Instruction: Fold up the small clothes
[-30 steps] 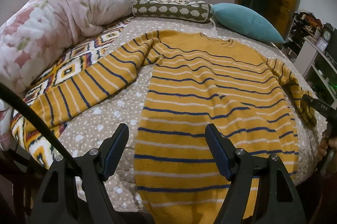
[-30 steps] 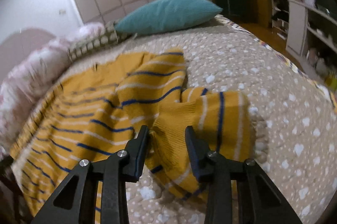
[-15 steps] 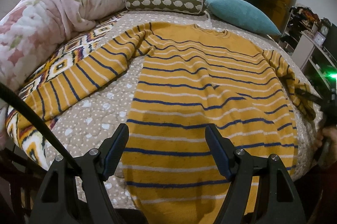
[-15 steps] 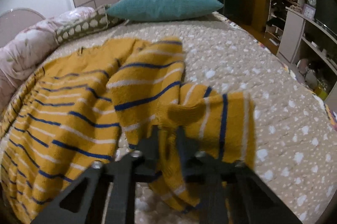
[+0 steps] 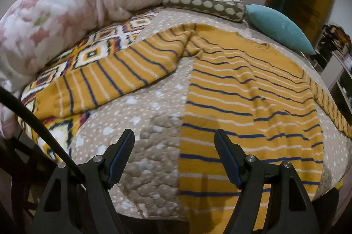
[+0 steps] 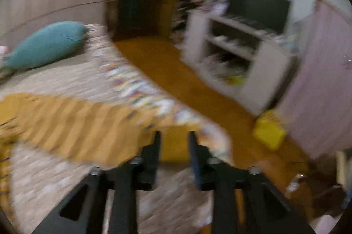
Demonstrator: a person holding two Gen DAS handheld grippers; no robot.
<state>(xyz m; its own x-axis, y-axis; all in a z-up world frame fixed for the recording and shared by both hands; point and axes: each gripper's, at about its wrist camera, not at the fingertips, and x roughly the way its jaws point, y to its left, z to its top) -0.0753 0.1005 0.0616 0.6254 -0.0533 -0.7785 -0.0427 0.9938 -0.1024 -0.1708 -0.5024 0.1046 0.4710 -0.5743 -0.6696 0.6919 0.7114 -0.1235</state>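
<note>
On the quilted bed (image 5: 140,115) the left view shows the whole striped sweater (image 5: 242,84); left gripper (image 5: 173,157) released. Right gripper (image 6: 175,154), blurred, opening around its sleeve (image 6: 72,124), beside a white shelf (image 6: 248,58).

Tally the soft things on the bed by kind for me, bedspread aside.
Sweaters: 1, the yellow striped sweater
Pillows: 2, the dotted bolster and the teal cushion
Duvets: 1, the pink floral duvet
Total: 4
</note>
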